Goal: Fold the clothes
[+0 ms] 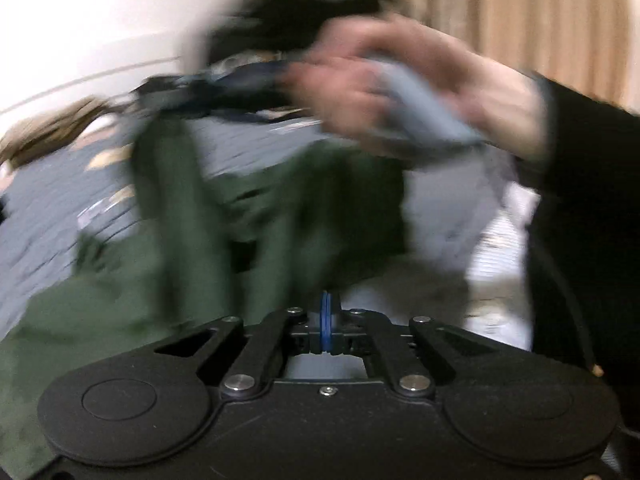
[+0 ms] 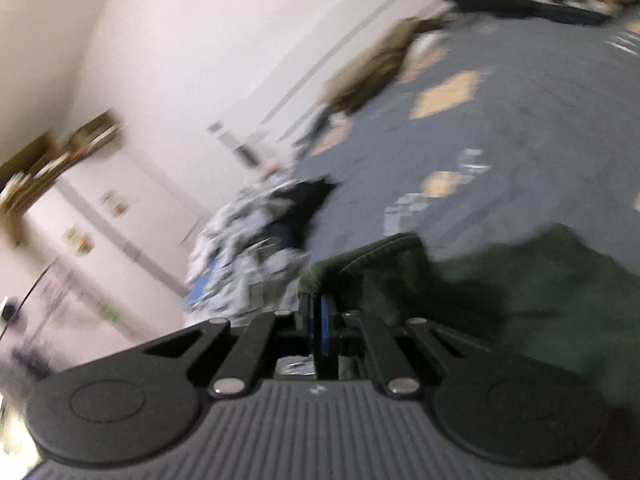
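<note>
Dark green cloth, the garment, hangs bunched between the two tools above a grey patterned bed cover. The left tool has its blue-edged fingers pressed together on a fold of this green garment, which rises from the fingers and drapes away to the left and front. In the right wrist view the right tool is likewise closed, pinching a stitched hem of the garment, the rest of which spreads off to the right over the bed cover.

A hand with a dark sleeve shows in the left view, wrapped round a grey handle (most likely that of the other tool, though blur makes it hard to be sure).

At the far edge of the bed lies a dark heap of other clothes. At the bed's left edge a black-and-white patterned pile sits against the pale wall. Both views are heavily smeared.
</note>
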The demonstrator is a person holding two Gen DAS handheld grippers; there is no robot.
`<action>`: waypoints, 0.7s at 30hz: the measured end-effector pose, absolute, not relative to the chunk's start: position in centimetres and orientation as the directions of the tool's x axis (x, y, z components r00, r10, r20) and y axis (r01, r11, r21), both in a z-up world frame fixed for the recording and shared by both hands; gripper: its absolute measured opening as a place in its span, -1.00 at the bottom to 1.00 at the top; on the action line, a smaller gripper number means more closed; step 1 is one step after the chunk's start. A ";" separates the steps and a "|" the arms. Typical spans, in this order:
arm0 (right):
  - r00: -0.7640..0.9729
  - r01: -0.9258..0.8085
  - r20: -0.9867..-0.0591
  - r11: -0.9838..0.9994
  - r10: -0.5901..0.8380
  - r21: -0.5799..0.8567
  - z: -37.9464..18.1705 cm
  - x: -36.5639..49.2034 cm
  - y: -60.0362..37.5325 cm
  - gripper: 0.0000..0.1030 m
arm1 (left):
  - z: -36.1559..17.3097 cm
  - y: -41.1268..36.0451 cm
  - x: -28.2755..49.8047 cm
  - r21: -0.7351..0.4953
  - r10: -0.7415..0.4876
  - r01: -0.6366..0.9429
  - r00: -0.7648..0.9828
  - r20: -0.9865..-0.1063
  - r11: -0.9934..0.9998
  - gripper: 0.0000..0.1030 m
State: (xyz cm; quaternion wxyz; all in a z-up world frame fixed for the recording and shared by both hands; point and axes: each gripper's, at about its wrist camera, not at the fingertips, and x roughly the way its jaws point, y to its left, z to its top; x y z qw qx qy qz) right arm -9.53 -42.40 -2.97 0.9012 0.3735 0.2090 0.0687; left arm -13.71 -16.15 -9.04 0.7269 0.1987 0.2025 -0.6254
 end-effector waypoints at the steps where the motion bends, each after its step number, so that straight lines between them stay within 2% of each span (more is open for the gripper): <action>1: 0.891 0.006 -0.336 0.731 0.306 0.682 -2.4 -8.7 -41.6 -0.93 | -9.1 -16.5 -14.3 0.050 -0.825 0.992 0.127 -0.550 0.119 -0.99; 5: 0.849 -0.049 -0.393 0.793 0.353 0.607 -2.1 -6.7 -39.2 -0.93 | -8.2 -15.6 -13.1 0.051 -0.821 0.981 0.187 -0.539 0.190 -0.91; 6: 0.843 -0.054 -0.396 0.790 0.364 0.611 -2.5 -6.7 -39.2 -0.93 | -7.6 -14.8 -12.0 0.031 -0.825 0.972 0.215 -0.523 0.234 -0.80; 8: 0.843 -0.051 -0.386 0.768 0.376 0.638 -3.4 -7.1 -39.8 -0.93 | -6.7 -13.4 -9.9 0.002 -0.825 0.944 0.290 -0.485 0.331 -0.15; 9: 0.843 -0.045 -0.382 0.757 0.379 0.652 -3.8 -7.3 -40.1 -0.89 | -6.3 -12.7 -8.9 -0.006 -0.824 0.925 0.335 -0.458 0.379 0.48; 10: 0.843 -0.038 -0.383 0.752 0.378 0.658 -4.1 -7.6 -40.4 -0.88 | -6.0 -12.1 -7.8 -0.016 -0.821 0.907 0.373 -0.432 0.421 0.59; 16: 0.843 0.001 -0.411 0.763 0.348 0.647 -3.7 -9.2 -41.6 -0.75 | -5.4 -13.7 -2.6 -0.215 -0.839 0.848 0.379 -0.392 0.484 0.62; 17: 0.840 0.002 -0.412 0.758 0.352 0.652 -3.7 -9.4 -41.8 -0.72 | -5.5 -14.6 -2.1 -0.227 -0.836 0.843 0.376 -0.399 0.488 0.62; 19: 0.836 0.005 -0.415 0.750 0.360 0.661 -3.7 -9.7 -42.3 -0.52 | -5.7 -16.3 -1.5 -0.203 -0.831 0.854 0.366 -0.419 0.479 0.62; 21: 0.831 0.009 -0.418 0.742 0.368 0.671 -3.7 -10.0 -42.8 -0.45 | -5.9 -18.0 -1.2 -0.176 -0.824 0.865 0.359 -0.439 0.471 0.62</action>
